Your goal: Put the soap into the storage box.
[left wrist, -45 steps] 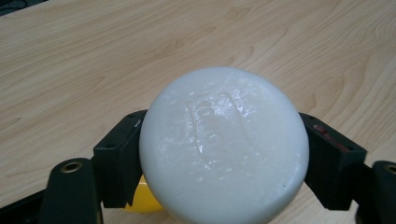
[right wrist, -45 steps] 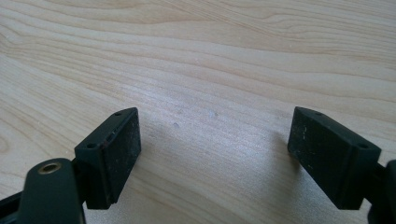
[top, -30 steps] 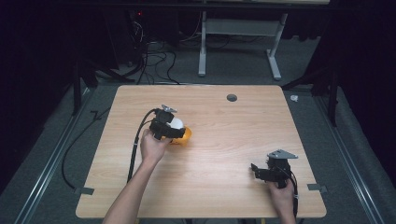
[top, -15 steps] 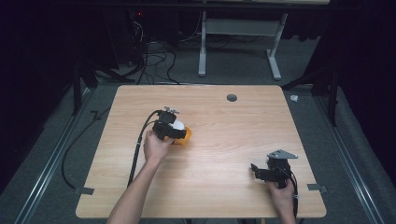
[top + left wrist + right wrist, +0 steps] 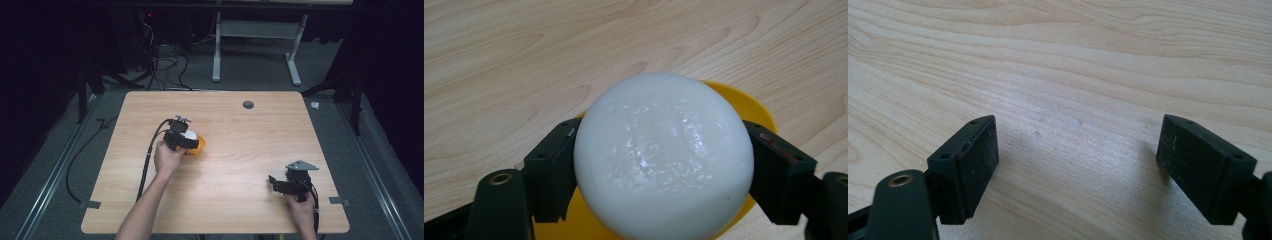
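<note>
**White ball held over a yellow dish**

High view: the left gripper (image 5: 189, 141) sits near the middle of the table (image 5: 235, 200), over the yellow dish (image 5: 198, 145), with the white ball (image 5: 190, 135) between its jaws. The right gripper (image 5: 274, 183) rests well apart, near the table's front right corner.

Left gripper view: the jaws clamp the ball (image 5: 663, 155) at its sides, above the dish (image 5: 751, 107). The ball is round, glossy and slightly dimpled; the dish looks like smooth plastic. The pads grip a curved, slick surface, so the ball could squirt out and roll across the wood if the squeeze slackens or sits off-centre.

Right gripper view: the jaws stand wide and empty over pale, grained wood (image 5: 1088, 65).
</note>
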`<act>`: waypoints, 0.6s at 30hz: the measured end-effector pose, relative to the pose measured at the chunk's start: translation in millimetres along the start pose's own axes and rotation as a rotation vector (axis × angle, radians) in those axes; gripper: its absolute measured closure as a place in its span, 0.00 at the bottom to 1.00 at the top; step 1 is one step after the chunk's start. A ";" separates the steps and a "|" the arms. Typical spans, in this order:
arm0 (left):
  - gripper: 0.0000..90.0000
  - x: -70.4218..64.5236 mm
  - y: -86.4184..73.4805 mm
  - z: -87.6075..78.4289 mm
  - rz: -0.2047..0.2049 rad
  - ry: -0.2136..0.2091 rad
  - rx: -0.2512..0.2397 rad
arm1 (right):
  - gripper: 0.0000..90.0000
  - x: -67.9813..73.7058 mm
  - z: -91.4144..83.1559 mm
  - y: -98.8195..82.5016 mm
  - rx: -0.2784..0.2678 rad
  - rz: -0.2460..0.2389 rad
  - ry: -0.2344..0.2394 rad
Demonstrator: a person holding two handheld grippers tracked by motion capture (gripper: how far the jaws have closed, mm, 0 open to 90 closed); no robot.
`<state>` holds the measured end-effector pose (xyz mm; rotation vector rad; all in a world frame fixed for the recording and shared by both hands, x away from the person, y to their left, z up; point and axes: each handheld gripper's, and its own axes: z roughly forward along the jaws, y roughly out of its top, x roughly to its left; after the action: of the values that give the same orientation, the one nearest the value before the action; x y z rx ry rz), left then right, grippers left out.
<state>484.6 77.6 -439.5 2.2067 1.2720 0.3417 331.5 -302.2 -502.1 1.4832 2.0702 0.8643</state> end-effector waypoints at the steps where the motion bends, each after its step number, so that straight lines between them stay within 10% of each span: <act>1: 0.27 0.9 -1.1 1.0 -0.001 0.004 0.004 | 0.20 -0.1 0.1 0.0 0.000 -0.003 0.000; 18: 0.26 0.2 -2.8 -8.6 -0.001 0.020 -0.059 | 0.20 0.6 0.1 0.0 0.001 -0.007 -0.003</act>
<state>478.6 81.8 -434.2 2.1579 1.2574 0.3969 331.4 -301.7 -502.2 1.4758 2.0730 0.8581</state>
